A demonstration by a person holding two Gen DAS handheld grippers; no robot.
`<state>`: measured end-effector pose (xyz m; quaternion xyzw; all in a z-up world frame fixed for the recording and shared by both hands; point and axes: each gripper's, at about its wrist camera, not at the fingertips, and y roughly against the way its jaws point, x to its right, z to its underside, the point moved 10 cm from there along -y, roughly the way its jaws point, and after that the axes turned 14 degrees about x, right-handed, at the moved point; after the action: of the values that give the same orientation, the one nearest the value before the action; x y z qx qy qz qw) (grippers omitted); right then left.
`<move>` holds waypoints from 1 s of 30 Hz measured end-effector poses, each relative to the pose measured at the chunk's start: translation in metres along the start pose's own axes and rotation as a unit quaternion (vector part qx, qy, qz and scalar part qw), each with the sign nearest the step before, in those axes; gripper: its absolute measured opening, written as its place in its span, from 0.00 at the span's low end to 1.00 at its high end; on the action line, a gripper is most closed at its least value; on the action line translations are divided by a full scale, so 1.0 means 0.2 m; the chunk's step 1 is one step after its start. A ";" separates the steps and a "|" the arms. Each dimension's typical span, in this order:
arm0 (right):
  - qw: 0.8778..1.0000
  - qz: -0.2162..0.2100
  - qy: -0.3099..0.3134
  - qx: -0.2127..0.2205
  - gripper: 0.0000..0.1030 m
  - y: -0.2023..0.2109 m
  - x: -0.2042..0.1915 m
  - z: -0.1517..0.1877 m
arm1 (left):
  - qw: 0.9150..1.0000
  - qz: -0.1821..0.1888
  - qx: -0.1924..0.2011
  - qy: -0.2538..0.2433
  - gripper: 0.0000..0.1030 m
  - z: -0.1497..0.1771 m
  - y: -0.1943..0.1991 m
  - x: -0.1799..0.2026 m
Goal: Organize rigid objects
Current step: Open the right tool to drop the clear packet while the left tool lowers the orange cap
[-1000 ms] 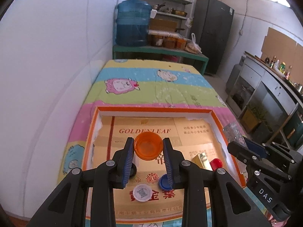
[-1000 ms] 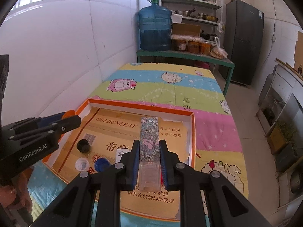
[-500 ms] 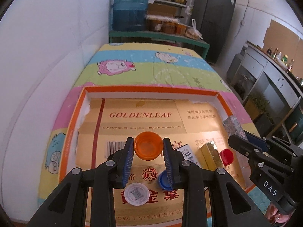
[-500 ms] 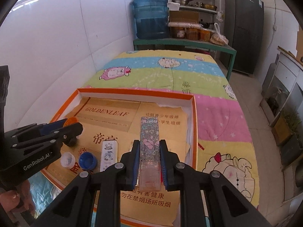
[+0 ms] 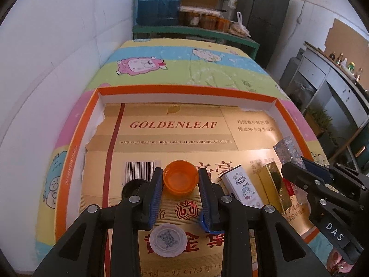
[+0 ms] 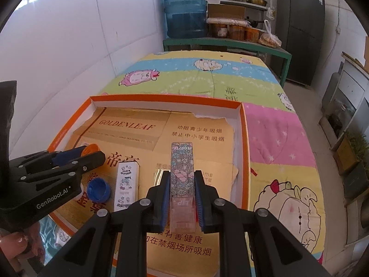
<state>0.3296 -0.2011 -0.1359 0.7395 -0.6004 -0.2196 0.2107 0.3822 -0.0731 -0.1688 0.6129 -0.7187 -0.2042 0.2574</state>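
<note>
My left gripper [image 5: 181, 182] is shut on an orange cap [image 5: 181, 179], held open side up, low over the cardboard lining of the orange-rimmed tray [image 5: 184, 90]. My right gripper [image 6: 182, 184] is shut on a floral slim box [image 6: 182, 168] that points away from me, over the tray's right half. In the tray lie a white cap [image 5: 167, 236], a blue cap [image 6: 99, 189], a black cap [image 5: 132, 185], a white Hello Kitty box [image 6: 126, 182] and a gold box [image 5: 275, 188]. The left gripper also shows in the right wrist view [image 6: 87, 154].
The tray sits on a table with a cartoon-sheep cloth [image 6: 207, 73], a white wall along its left. A red item [image 5: 288, 188] lies partly hidden behind the right gripper. A green bench with a blue water jug [image 6: 184, 11] stands beyond the table.
Both grippers have come down and forward over the tray, still holding their objects. The orange cap now sits lower, close to the cardboard.
</note>
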 end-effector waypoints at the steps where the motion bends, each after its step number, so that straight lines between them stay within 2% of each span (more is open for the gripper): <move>1: 1.000 0.001 0.000 -0.002 0.20 -0.01 0.00 0.01 | 1.000 -0.001 -0.002 -0.001 0.30 0.01 -0.01 0.00; 11: 1.000 0.003 -0.002 -0.007 0.20 -0.03 0.02 0.03 | 1.000 0.003 0.003 0.001 0.31 0.02 -0.02 0.00; 13: 1.000 0.001 -0.004 -0.007 0.20 -0.03 0.02 0.03 | 1.000 0.010 0.002 0.007 0.33 0.02 -0.02 -0.01; 15: 1.000 0.001 -0.003 -0.006 0.20 -0.03 0.02 0.03 | 1.000 0.014 0.001 0.012 0.42 0.02 -0.01 -0.01; 17: 1.000 0.001 -0.003 -0.006 0.20 -0.03 0.02 0.03 | 1.000 0.013 0.002 0.011 0.46 0.01 -0.01 -0.01; 24: 1.000 -0.002 -0.007 -0.004 0.20 -0.03 0.02 0.03 | 1.000 0.009 0.013 0.007 0.46 0.00 0.02 -0.01; 28: 1.000 0.001 -0.007 0.005 0.33 -0.02 0.02 0.02 | 1.000 0.012 0.023 0.005 0.46 -0.02 0.06 -0.01; 30: 1.000 0.000 -0.009 0.008 0.36 -0.01 0.02 0.01 | 1.000 0.011 0.029 0.004 0.46 -0.04 0.09 0.00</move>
<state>0.3305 -0.2039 -0.1377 0.7394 -0.6037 -0.2216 0.1993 0.3739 -0.0698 -0.1523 0.6127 -0.7300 -0.1781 0.2449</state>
